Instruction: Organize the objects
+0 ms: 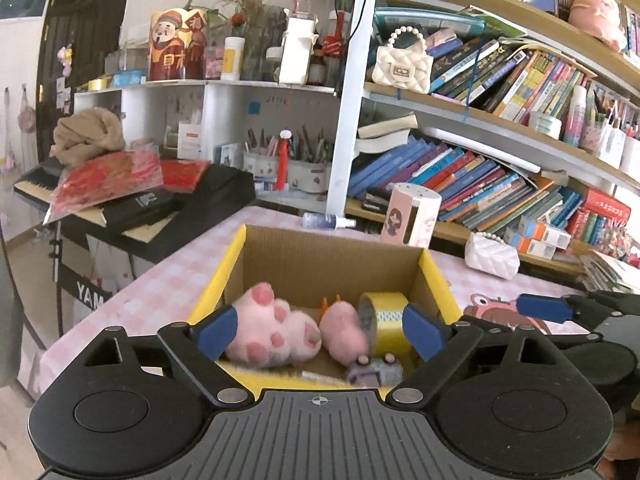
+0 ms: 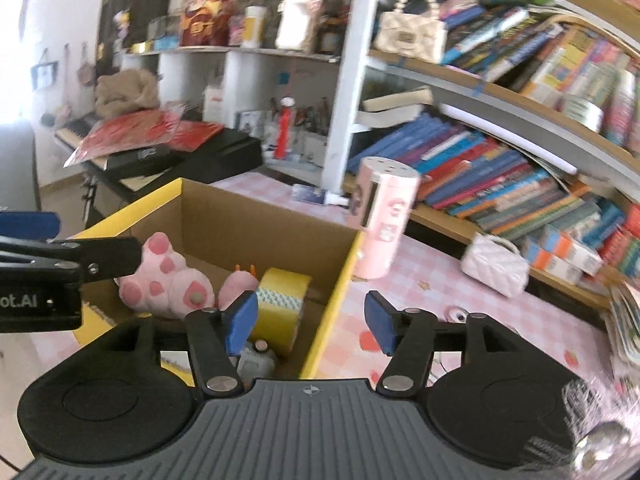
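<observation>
Left wrist view sat just behind left gripper (image 1: 320, 330), looked forward and slightly down, close over cardboard box (image 1: 336, 256), box at lower centre of frame. Right wrist view sat behind right gripper (image 2: 310, 322), same facing, offset rightward: box at lower left, pink checked tablecloth (image 2: 420, 276) under centre. Both shared box contents, bookshelf (image 1: 500, 120) at right, keyboard (image 1: 168, 208) at left. Each gripper showed at edge of other's frame.

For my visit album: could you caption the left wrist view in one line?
Open left claw above a cardboard box holding a pink plush paw and yellow tape roll.
</observation>
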Motion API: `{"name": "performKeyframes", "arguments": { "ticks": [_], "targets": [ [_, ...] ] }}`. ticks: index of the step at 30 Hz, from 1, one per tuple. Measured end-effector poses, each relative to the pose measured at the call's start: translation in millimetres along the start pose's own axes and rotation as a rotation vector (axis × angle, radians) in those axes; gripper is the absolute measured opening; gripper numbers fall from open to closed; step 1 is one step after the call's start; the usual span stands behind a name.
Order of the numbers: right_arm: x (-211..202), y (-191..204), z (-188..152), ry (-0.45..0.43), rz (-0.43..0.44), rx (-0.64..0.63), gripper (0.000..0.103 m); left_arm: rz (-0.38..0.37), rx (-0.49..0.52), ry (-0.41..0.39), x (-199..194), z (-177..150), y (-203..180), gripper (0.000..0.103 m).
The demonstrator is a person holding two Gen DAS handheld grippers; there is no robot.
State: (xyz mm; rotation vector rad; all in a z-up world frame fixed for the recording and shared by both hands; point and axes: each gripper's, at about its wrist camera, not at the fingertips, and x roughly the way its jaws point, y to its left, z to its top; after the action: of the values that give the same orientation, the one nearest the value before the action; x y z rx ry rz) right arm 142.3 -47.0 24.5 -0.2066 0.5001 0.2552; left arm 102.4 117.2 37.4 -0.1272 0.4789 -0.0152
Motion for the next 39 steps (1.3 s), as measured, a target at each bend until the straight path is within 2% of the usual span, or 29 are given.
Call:
{"name": "performKeyframes", "arguments": {
  "ticks": [8, 13, 15, 17, 19, 24, 33, 39],
  "targets": [
    [-38, -6, -27, 0.029, -0.111, 0.119, 0.067, 0.012, 0.017, 0.02, -29, -21, 1, 0.097],
    [-60, -3, -44, 0.047, -0.175, 0.191, 0.079, 0.041, 0.024, 0.04, -46, -34, 3, 0.098],
    [-67, 0, -51, 0.058, -0.201, 0.206, 0.087, 0.055, 0.018, 0.048, -51, -38, 4, 0.1],
    [-75, 4, -58, 0.071, -0.217, 0.219, 0.088, 0.066, 0.015, 0.054, -57, -42, 5, 0.101],
    [-81, 7, -65, 0.085, -0.232, 0.233, 0.095, 0.07, 0.021, 0.062, -62, -46, 4, 0.101],
    [-96, 13, -75, 0.099, -0.27, 0.25, 0.103, 0.063, 0.031, 0.081, -73, -54, 1, 0.102],
    [-121, 14, -101, 0.141, -0.317, 0.248, 0.103, 0.058, 0.079, 0.109, -85, -72, -17, 0.102],
    [-140, 9, -119, 0.158, -0.358, 0.267, 0.103, 0.008, 0.115, 0.125, -91, -81, -36, 0.102]
  ]
}}
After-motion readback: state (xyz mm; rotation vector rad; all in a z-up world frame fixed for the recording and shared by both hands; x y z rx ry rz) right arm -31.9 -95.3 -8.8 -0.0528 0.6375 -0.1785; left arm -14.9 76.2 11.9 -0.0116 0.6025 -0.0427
